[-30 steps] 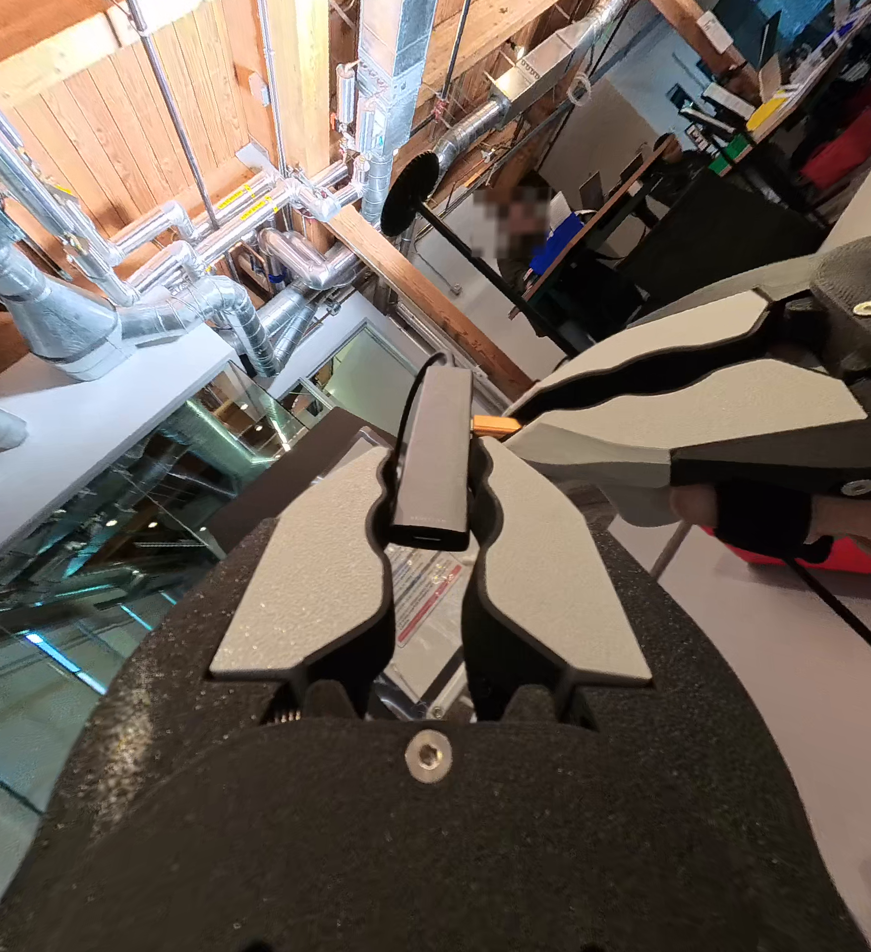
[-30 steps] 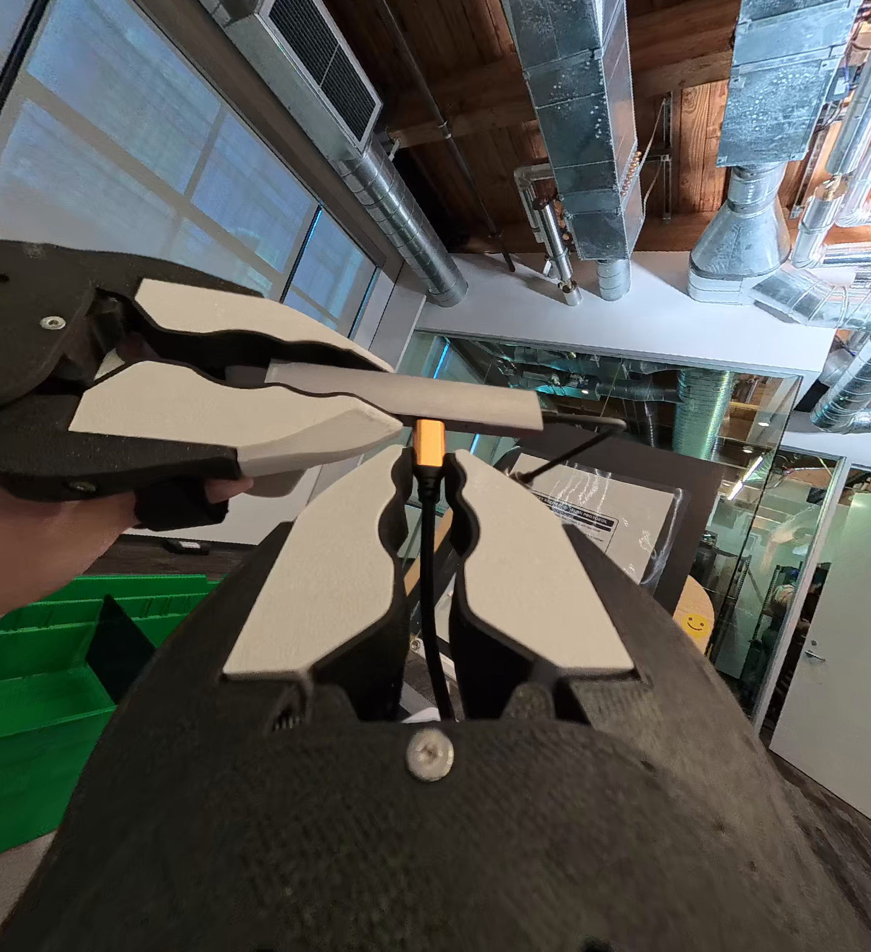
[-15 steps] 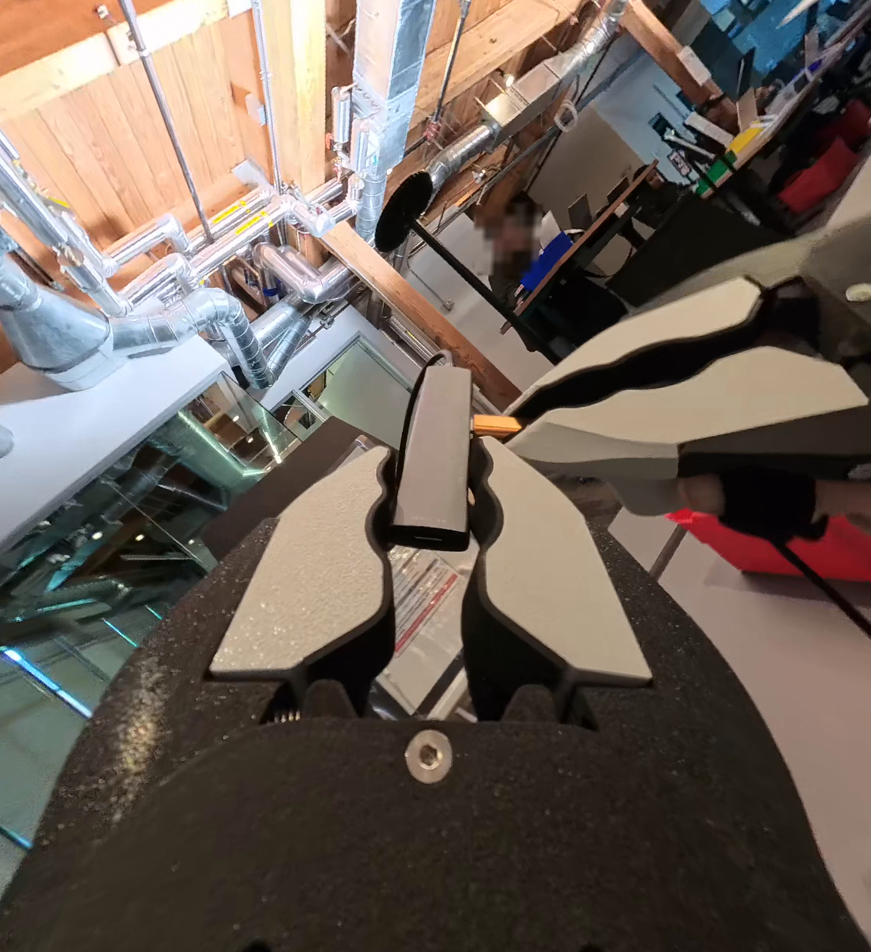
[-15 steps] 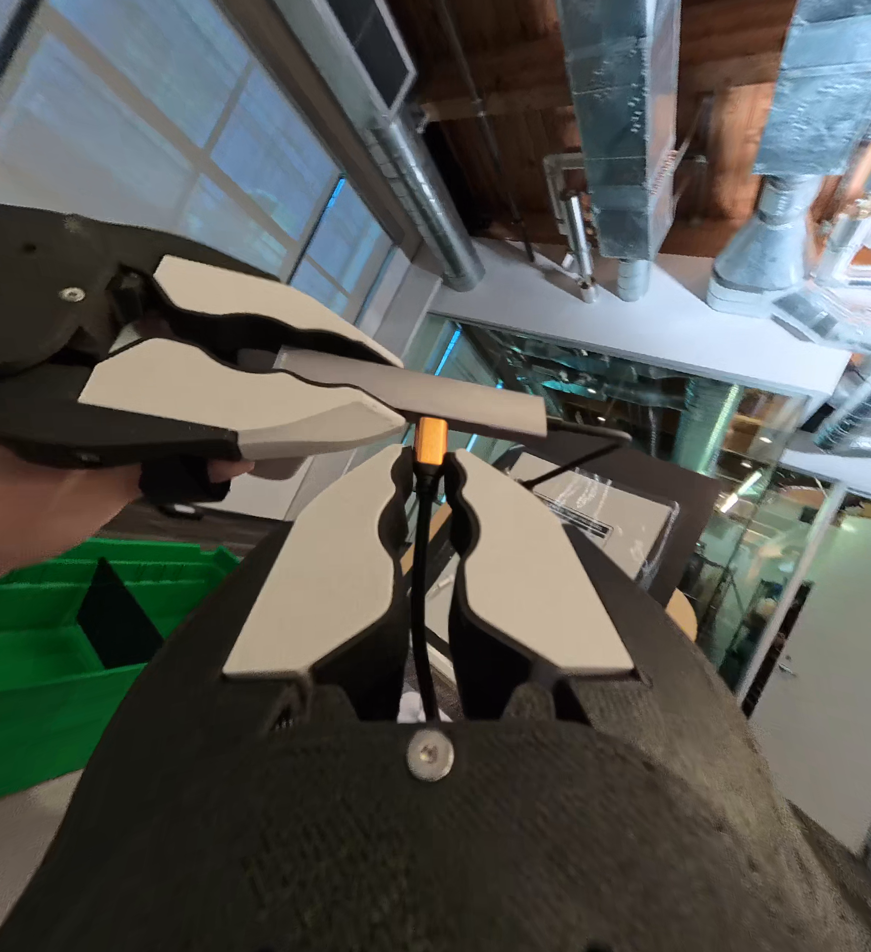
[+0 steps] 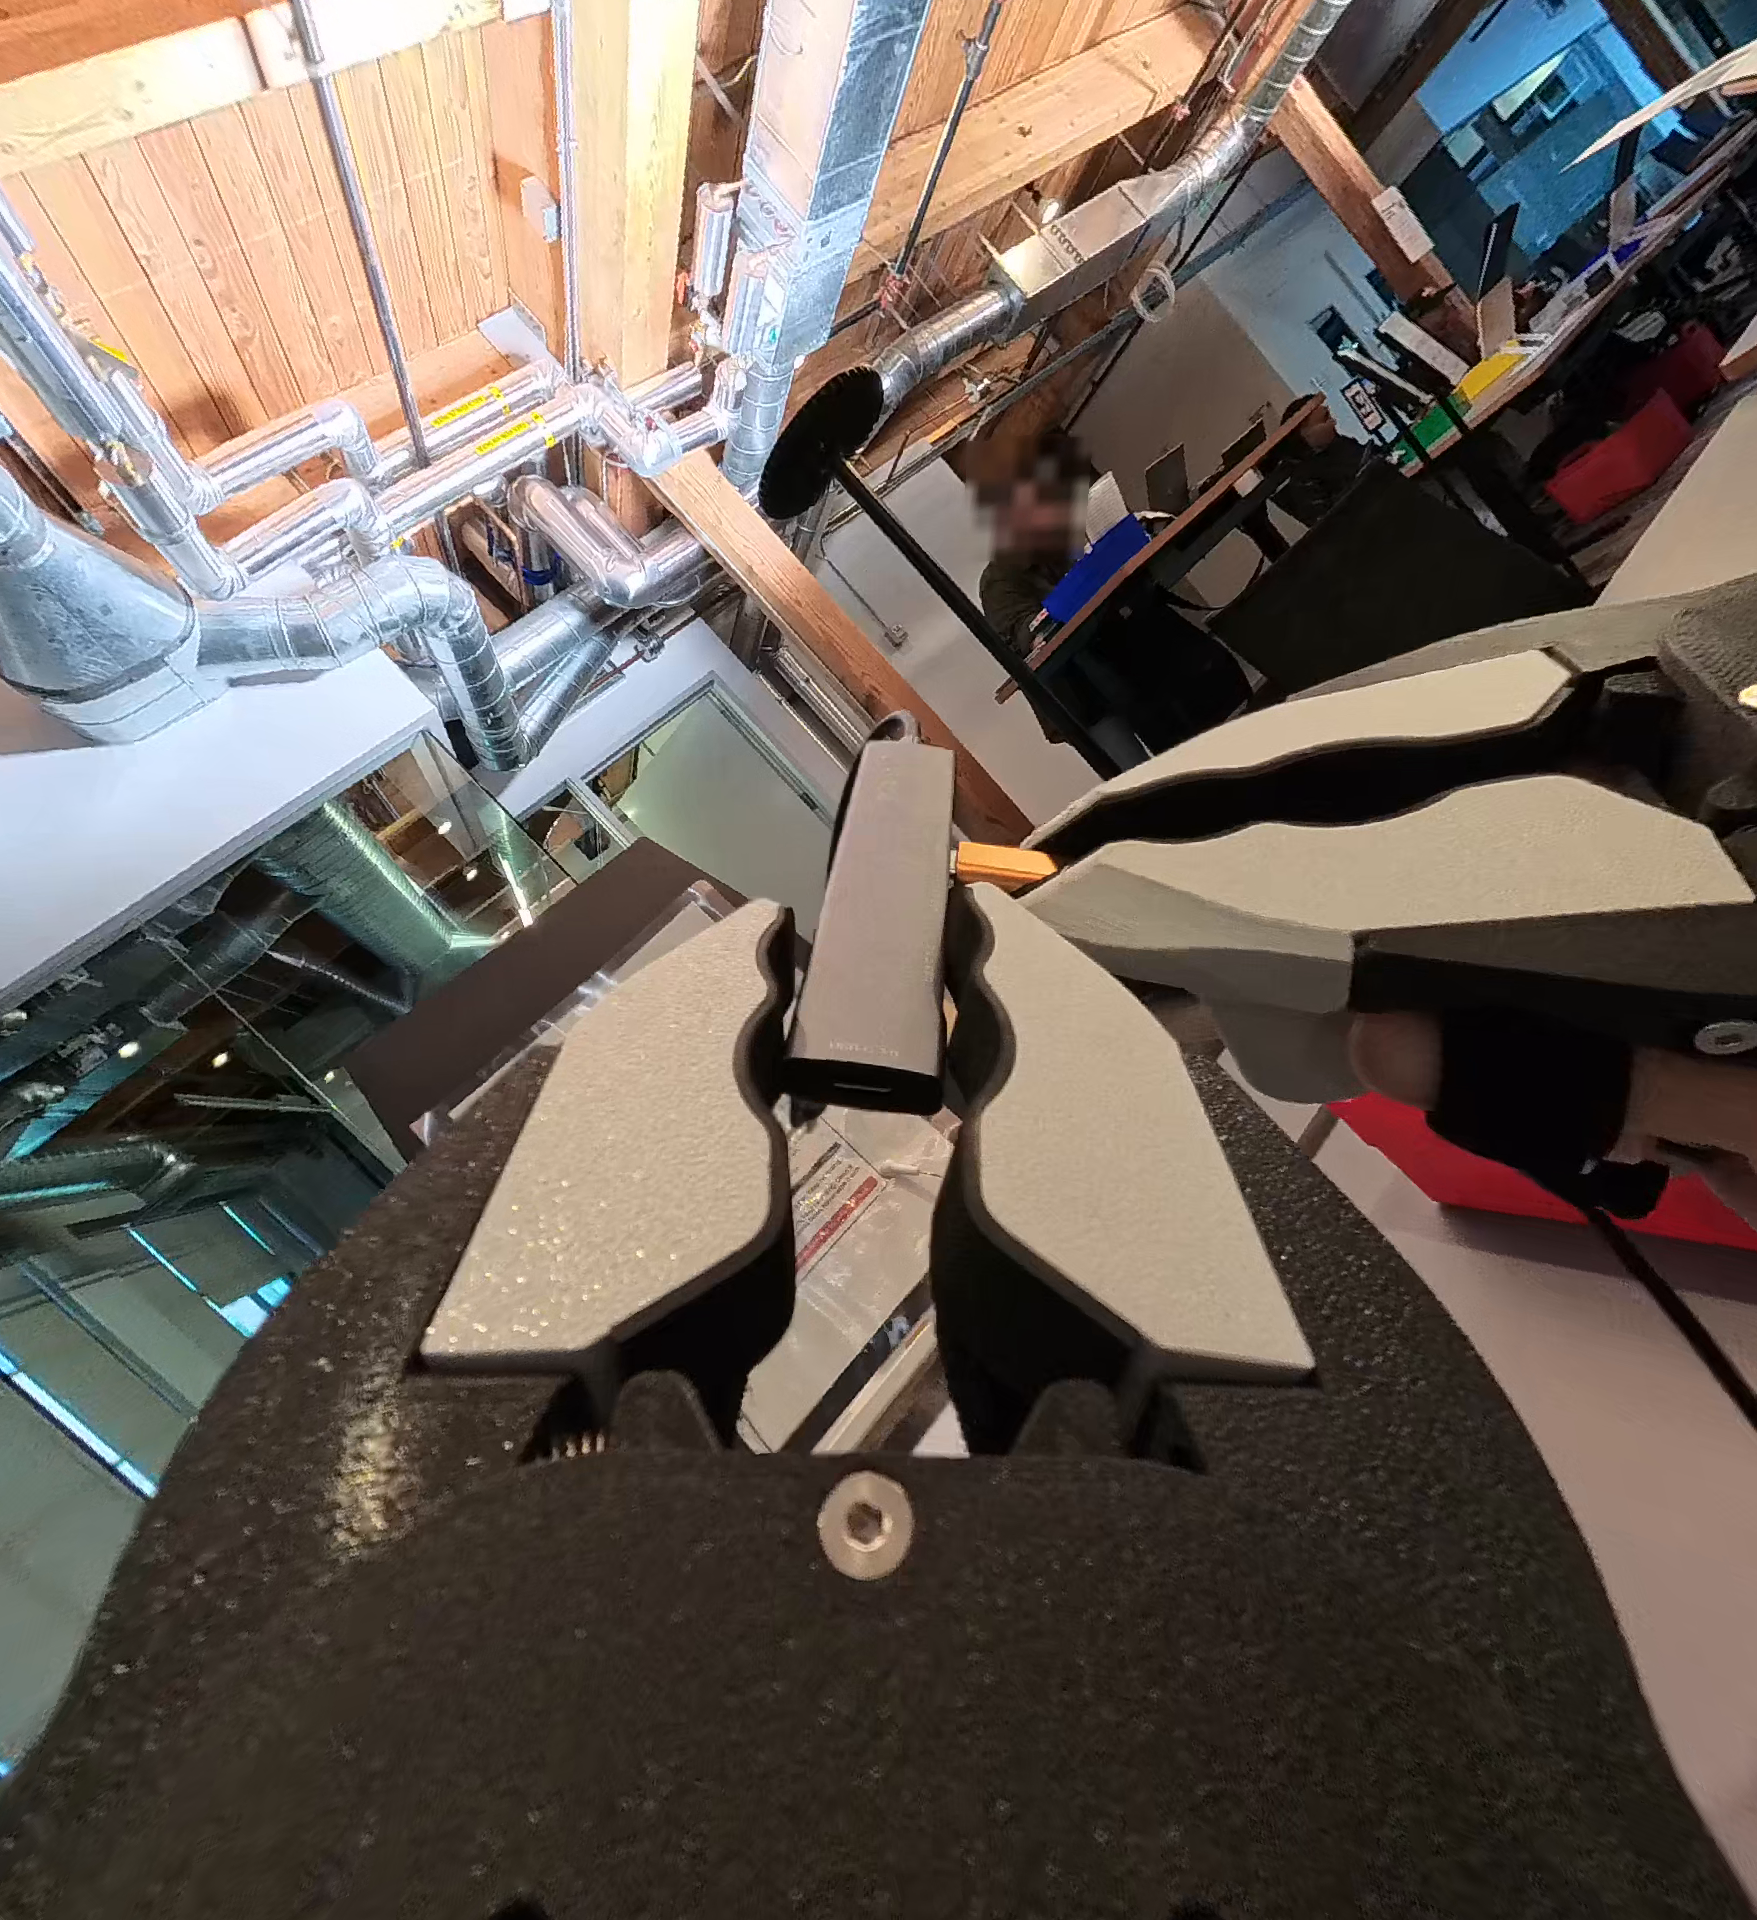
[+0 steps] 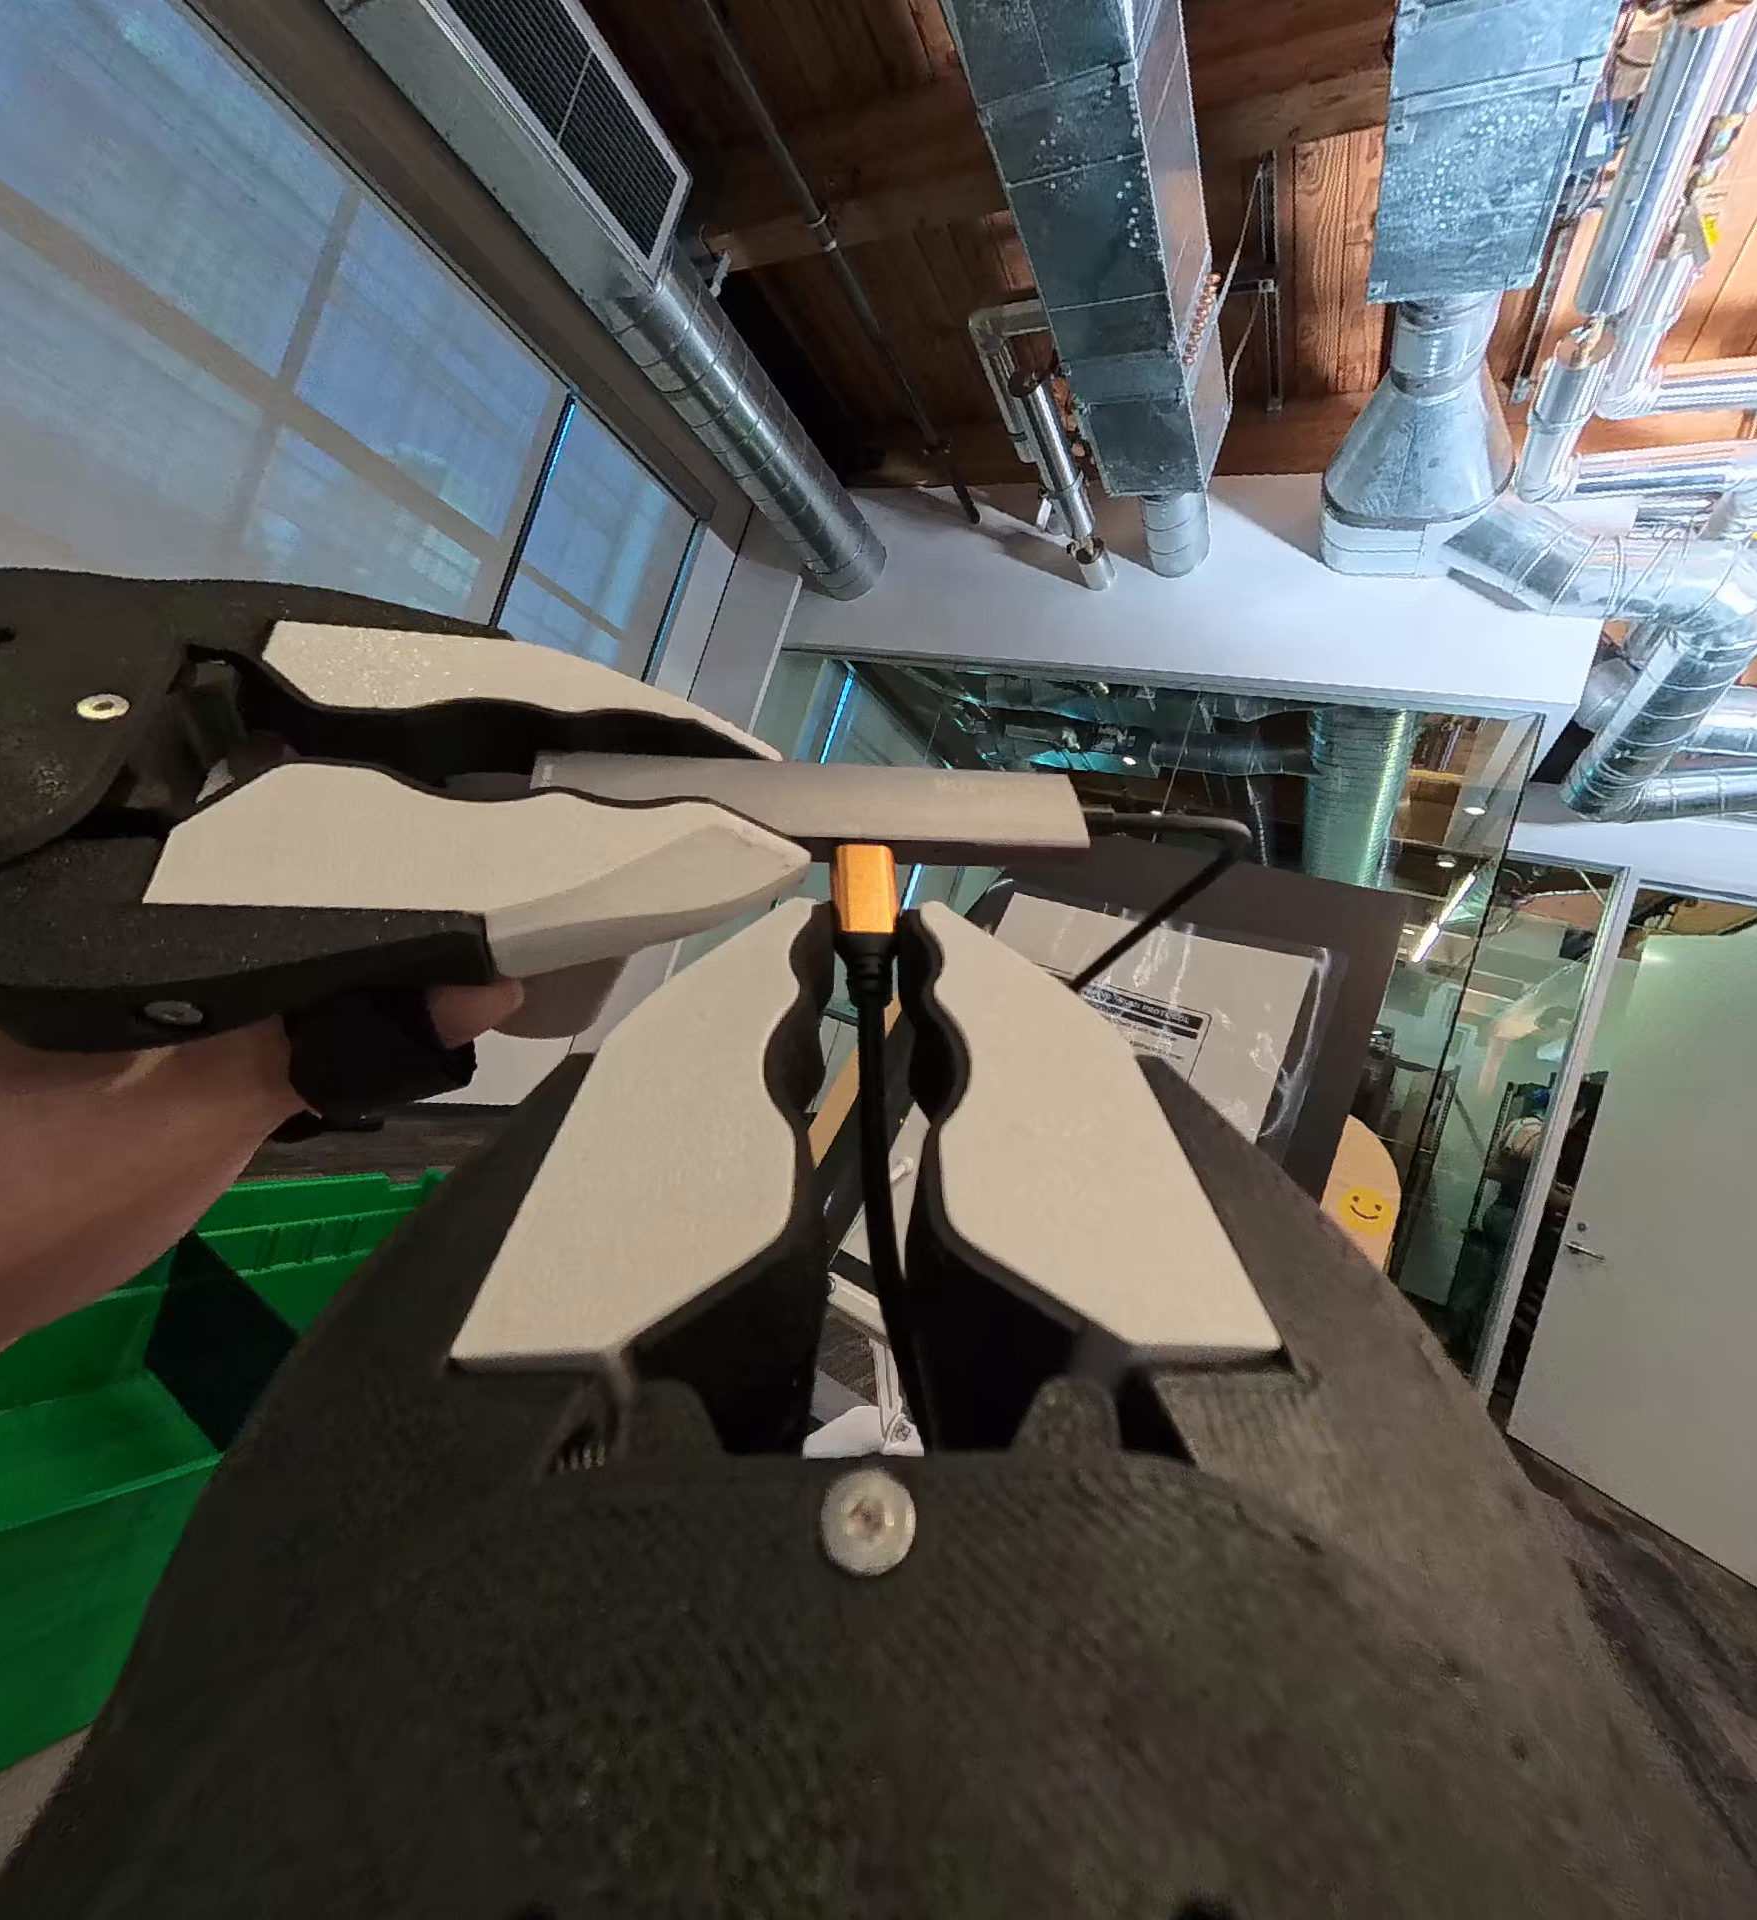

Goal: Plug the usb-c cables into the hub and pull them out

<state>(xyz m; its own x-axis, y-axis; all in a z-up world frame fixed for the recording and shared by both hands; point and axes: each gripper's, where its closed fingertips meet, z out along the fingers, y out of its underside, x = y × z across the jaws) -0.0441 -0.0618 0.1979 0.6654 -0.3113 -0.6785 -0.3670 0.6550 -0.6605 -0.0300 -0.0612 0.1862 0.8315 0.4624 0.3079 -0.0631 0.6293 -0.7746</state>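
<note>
Left wrist view: the left tongs (image 5: 869, 935) are seen clenched on the hub (image 5: 879, 914), a slim dark-grey bar held lengthwise between the two grey fingers (image 5: 625, 1132), its open end port turned toward the camera and its own thin black lead leaving the far end at 12 o'clock. From 3 o'clock the right tongs (image 5: 1035, 868) are brought in crosswise, gripped by a hand (image 5: 1684, 1122) in a black fingerless glove. The orange plug (image 5: 999, 862) of the usb-c cable is shown meeting the hub's right edge (how deep it is seated cannot be told).

Right wrist view: the right tongs (image 6: 866, 940) are seen closed around the usb-c cable (image 6: 879, 1143), pinched just behind the orange plug (image 6: 863, 883); the black cord is run back between the fingers toward 6 o'clock. The plug is pointed to 12 o'clock and is touching the lower long edge of the hub (image 6: 853, 800), which is held level by the left tongs (image 6: 791, 810) entering from 9 o'clock. A green bin (image 6: 53, 1455) is visible at 8 o'clock. Both tools are raised, with ceiling ducts (image 6: 1092, 239) behind them.
</note>
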